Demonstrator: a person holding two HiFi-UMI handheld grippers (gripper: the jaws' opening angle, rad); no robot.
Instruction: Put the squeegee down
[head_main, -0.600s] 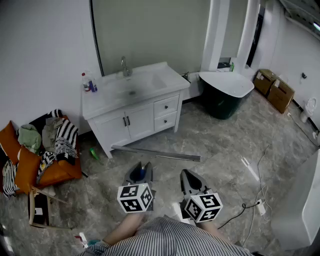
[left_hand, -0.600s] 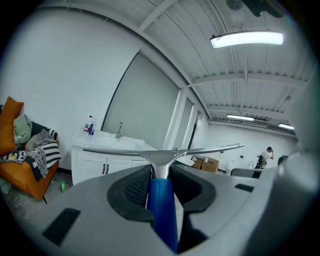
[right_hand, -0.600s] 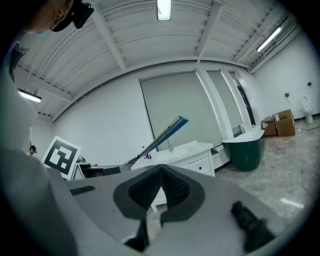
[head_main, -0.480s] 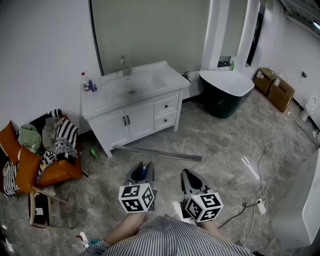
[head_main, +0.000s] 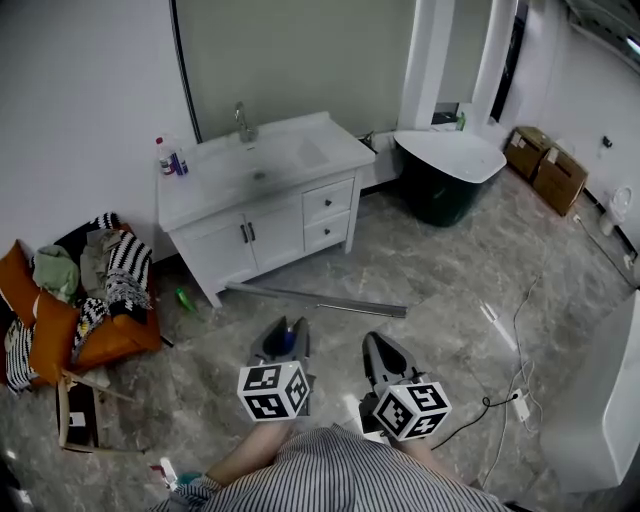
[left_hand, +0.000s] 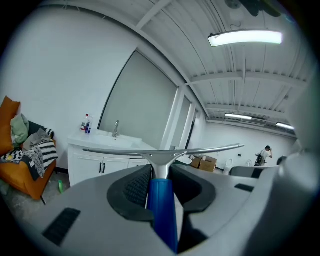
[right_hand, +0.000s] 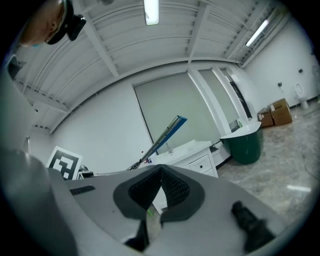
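The squeegee has a blue handle (left_hand: 163, 205) and a long metal blade (left_hand: 160, 150). It sits between the pads of my left gripper (left_hand: 160, 172), which is shut on the handle, with the blade level and crosswise ahead of the jaws. In the head view the blade (head_main: 315, 301) hangs over the marble floor in front of the left gripper (head_main: 284, 340). My right gripper (head_main: 378, 348) is beside it, shut, with nothing between its pads. From the right gripper (right_hand: 161, 170) view the blade (right_hand: 165, 134) slants up to the left.
A white vanity with a sink (head_main: 260, 175) stands ahead, with bottles (head_main: 168, 160) at its left end. A dark green tub (head_main: 450, 175) is to its right. An orange chair piled with clothes (head_main: 95, 300) is at the left. Cardboard boxes (head_main: 545, 170) and floor cables (head_main: 510, 400) lie to the right.
The head view has shifted a little, so the vanity sits slightly higher and further left. Both grippers and the squeegee keep the same pose.
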